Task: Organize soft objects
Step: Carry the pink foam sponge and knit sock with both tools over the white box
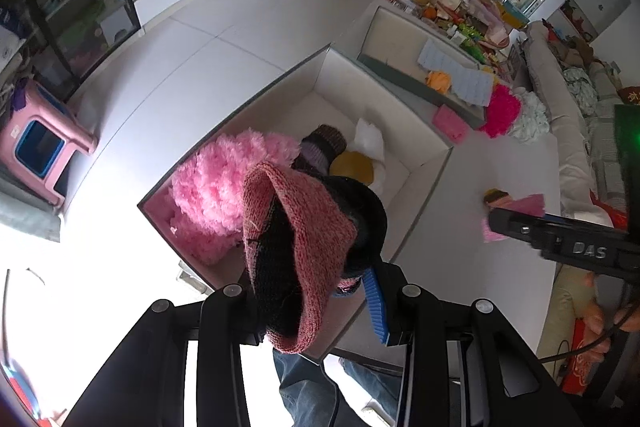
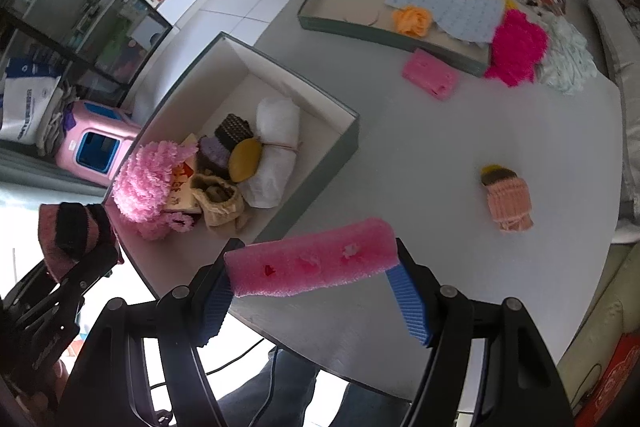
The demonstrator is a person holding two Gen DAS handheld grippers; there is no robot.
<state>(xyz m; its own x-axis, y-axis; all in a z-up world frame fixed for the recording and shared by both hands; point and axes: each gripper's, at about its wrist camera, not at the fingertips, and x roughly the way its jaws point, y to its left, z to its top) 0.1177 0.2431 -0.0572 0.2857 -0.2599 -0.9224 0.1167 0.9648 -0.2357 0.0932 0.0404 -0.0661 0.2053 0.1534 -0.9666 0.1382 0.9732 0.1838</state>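
Observation:
My left gripper (image 1: 308,291) is shut on a pink and black knitted piece (image 1: 296,247), which hangs over the near part of an open grey box (image 1: 424,167). The box holds a fluffy pink bundle (image 1: 212,195), a brown and purple knit (image 1: 320,147), a yellow pad (image 1: 352,167) and a white cloth (image 1: 370,139). My right gripper (image 2: 312,267) grips a pink foam sponge (image 2: 312,263) by its two ends, above the white table (image 2: 460,147) just right of the box (image 2: 320,167). The left gripper (image 2: 80,247) shows at the left edge with the knitted piece (image 2: 64,227).
A peach knitted item (image 2: 510,201) lies on the table to the right. Further back are a shallow tray (image 2: 320,19) with a blue cloth (image 2: 448,7) and an orange ball (image 2: 412,19), a pink sponge (image 2: 430,73), and magenta (image 2: 518,47) and white (image 2: 568,61) fluffy bundles. A pink stool (image 2: 94,143) stands on the floor.

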